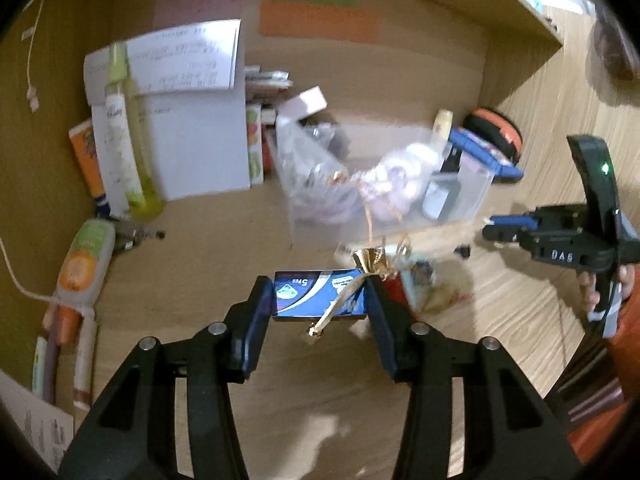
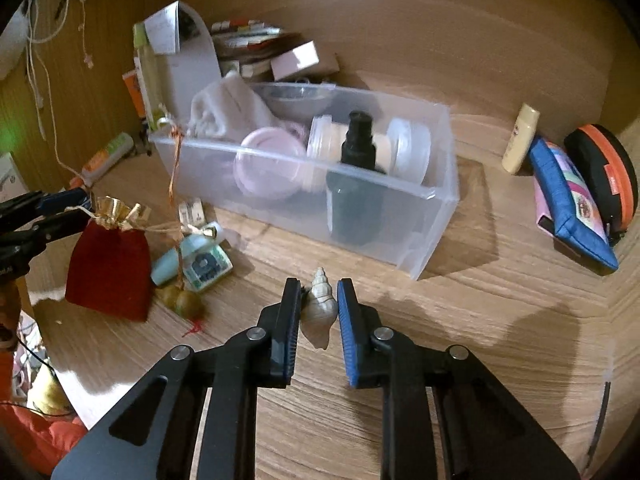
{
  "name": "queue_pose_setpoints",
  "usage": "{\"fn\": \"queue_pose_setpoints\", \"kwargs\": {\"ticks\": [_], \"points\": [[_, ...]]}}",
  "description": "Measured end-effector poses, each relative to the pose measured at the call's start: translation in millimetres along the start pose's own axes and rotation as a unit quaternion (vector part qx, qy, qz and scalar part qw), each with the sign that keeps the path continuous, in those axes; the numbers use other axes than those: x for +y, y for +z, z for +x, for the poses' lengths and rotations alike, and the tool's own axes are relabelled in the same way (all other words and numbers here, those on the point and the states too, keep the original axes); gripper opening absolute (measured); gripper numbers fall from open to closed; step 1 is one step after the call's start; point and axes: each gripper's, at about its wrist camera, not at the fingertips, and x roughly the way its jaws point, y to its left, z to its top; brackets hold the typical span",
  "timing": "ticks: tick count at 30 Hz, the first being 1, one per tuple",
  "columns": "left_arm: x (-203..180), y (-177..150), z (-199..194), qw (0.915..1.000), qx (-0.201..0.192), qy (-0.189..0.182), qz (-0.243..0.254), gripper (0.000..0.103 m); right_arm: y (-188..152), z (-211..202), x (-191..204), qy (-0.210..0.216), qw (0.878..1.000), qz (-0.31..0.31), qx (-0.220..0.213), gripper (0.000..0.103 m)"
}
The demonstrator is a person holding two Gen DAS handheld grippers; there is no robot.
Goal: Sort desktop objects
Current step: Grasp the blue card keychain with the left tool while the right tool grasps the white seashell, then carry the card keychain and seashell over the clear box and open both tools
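Observation:
My left gripper (image 1: 318, 294) is shut on a small blue box (image 1: 318, 294) marked "5 pcs", held above the desk; a gold ribbon drapes over it. My right gripper (image 2: 319, 308) is shut on a white spiral seashell (image 2: 319, 308), just in front of the clear plastic bin (image 2: 436, 216). The bin holds jars, a dark pump bottle (image 2: 356, 184) and a cloth. A red pouch (image 2: 110, 268) with a gold top lies left of the bin, with a mint-green item (image 2: 200, 264) beside it. The right gripper also shows in the left wrist view (image 1: 496, 228).
A blue pencil case (image 2: 572, 216), an orange-and-black round case (image 2: 608, 172) and a cream tube (image 2: 520, 144) lie right of the bin. Bottles (image 1: 120, 132), papers and tubes (image 1: 80, 264) stand at the left back. Wooden walls enclose the desk behind and on both sides.

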Motion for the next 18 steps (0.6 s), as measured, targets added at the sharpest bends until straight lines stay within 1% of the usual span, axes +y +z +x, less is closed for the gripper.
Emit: {"fn": "queue_pose_setpoints", "kwargs": {"ticks": [9, 18], "points": [[-12.0, 34.4, 2.7, 0.9993, -0.033, -0.014, 0.013, 0.047, 12.4, -17.5, -6.3, 0.006, 0.999, 0.015, -0.034, 0.017], [-23.0, 61.9, 10.5, 0.9983, -0.052, -0.019, 0.018, 0.047, 23.8, -35.5, -13.8, 0.006, 0.998, 0.015, -0.065, 0.017]]}}
